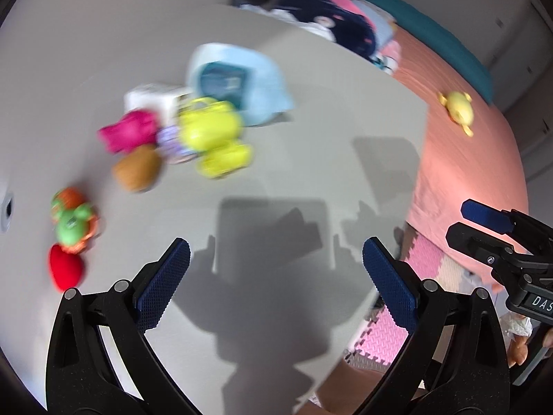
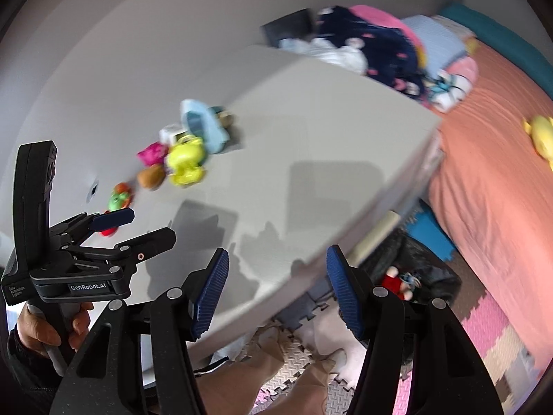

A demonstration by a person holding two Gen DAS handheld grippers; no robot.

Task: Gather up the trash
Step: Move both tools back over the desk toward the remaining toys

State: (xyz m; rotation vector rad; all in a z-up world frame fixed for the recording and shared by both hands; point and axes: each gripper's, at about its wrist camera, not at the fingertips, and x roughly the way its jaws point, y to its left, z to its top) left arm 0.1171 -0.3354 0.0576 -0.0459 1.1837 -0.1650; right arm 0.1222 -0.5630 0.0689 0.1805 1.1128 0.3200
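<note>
A blurred cluster of small items lies on the grey table (image 1: 311,159): a light-blue pouch (image 1: 242,83), a yellow-green toy (image 1: 211,131), a magenta piece (image 1: 129,135), a brown ball (image 1: 138,169), a green-and-orange toy (image 1: 72,221) and a red piece (image 1: 65,271). My left gripper (image 1: 276,276) hangs open over bare table, short of the cluster, with nothing between its blue pads. My right gripper (image 2: 278,290) is open and empty over the table's near edge. The cluster (image 2: 183,159) sits far left in the right wrist view, beyond the left gripper (image 2: 148,226).
A bed with a salmon cover (image 2: 490,186) and a yellow plush toy (image 1: 456,110) flanks the table on the right. Clothes (image 2: 373,45) are piled at the back. Pink foam mats (image 2: 484,321) cover the floor. A dark object with a red toy (image 2: 397,283) lies under the table edge.
</note>
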